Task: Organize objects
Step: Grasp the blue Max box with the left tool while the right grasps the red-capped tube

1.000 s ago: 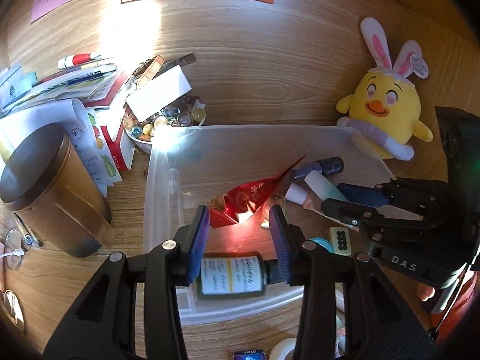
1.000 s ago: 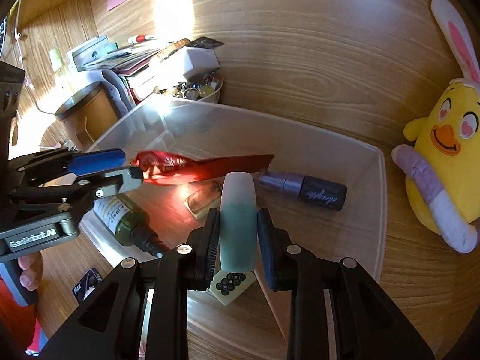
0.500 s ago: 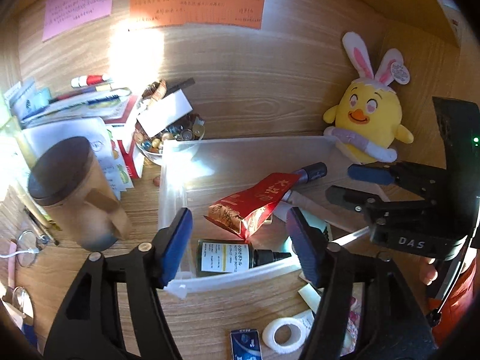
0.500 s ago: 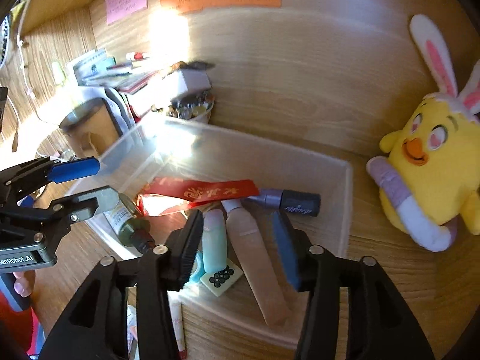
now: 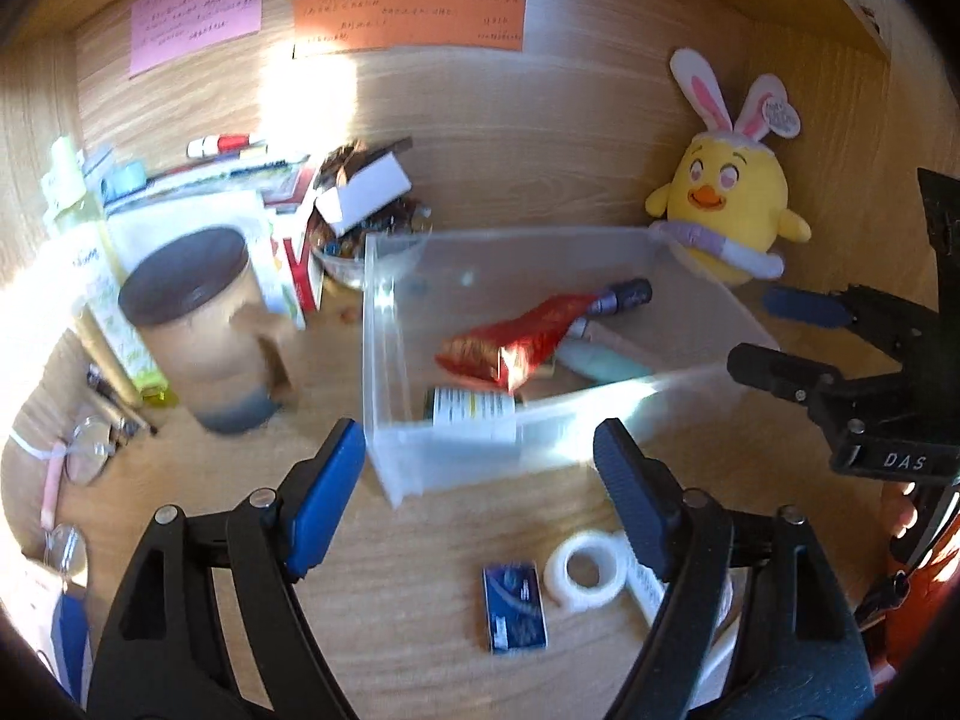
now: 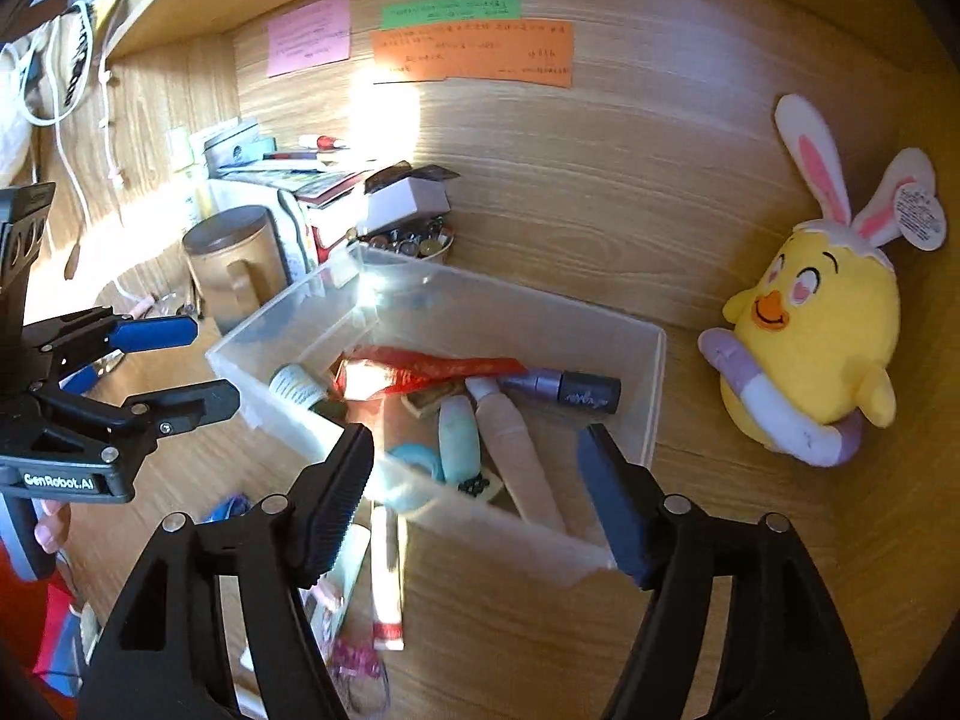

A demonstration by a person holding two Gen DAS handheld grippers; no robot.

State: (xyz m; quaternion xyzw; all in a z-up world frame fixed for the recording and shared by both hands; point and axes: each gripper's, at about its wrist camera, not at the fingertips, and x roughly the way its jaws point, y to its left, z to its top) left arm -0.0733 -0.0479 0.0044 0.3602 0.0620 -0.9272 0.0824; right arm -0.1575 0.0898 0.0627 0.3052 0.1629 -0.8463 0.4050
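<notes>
A clear plastic bin (image 5: 384,396) (image 6: 654,360) stands on the wooden desk. In it lie a green bottle with a white label (image 5: 471,405) (image 6: 297,387), a red foil packet (image 5: 522,339) (image 6: 420,369), a pale green tube (image 6: 459,444), a pink tube (image 6: 519,462) and a purple tube (image 6: 564,390). My left gripper (image 5: 480,486) is open and empty, in front of the bin's near wall. My right gripper (image 6: 474,498) is open and empty above the bin's near corner. A white tape roll (image 5: 585,567) and a blue card (image 5: 515,606) lie on the desk before the bin.
A yellow chick plush (image 5: 726,213) (image 6: 810,342) sits right of the bin. A brown lidded mug (image 5: 204,324) (image 6: 237,264), books and a bowl of small items (image 5: 360,240) stand to the left. Glasses (image 5: 84,456) lie at far left. More tubes (image 6: 384,576) lie before the bin.
Both grippers opened, let go of the green bottle and the pale green tube into the bin, and pulled back and up away from it.
</notes>
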